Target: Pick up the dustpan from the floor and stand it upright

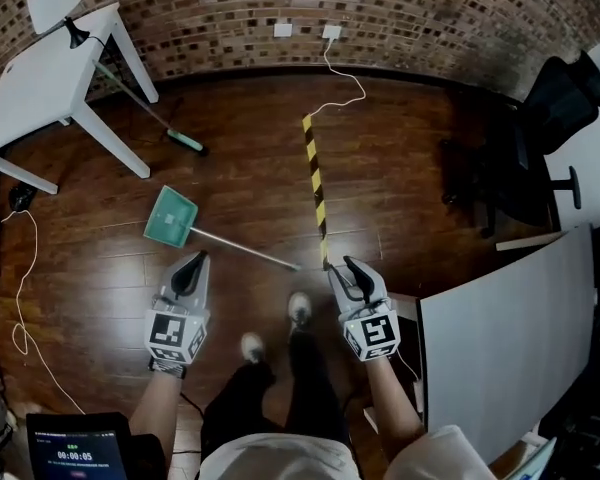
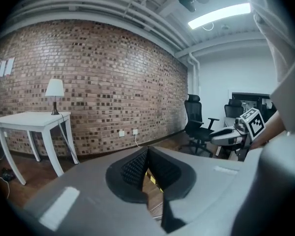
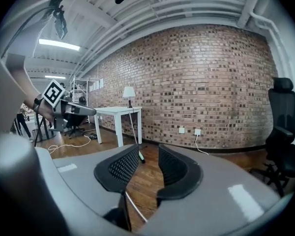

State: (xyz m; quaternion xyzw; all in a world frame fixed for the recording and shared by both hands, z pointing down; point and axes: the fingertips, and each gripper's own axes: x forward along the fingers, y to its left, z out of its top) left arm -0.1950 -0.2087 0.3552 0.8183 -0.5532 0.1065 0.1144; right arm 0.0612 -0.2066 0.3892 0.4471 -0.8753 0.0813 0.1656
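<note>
Both forearms reach forward and slightly down, side by side. The left gripper (image 1: 192, 264) has its jaws pressed together on nothing. The right gripper (image 1: 351, 268) stands part open and empty. The dustpan (image 1: 171, 216) lies flat on the floor (image 1: 410, 168) just ahead of the left gripper, with its handle (image 1: 242, 249) running toward the right one.

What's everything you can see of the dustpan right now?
The dustpan is a teal, plastic-looking squarish pan on a long thin pale handle, metal by its look, which runs toward the lower right and ends near the yellow-black floor tape. It lies flat on the wooden floor, not upright, just ahead of the person's shoes. Only the floor touches it; the left tongs and right tongs are above it, neither gripping it.
</note>
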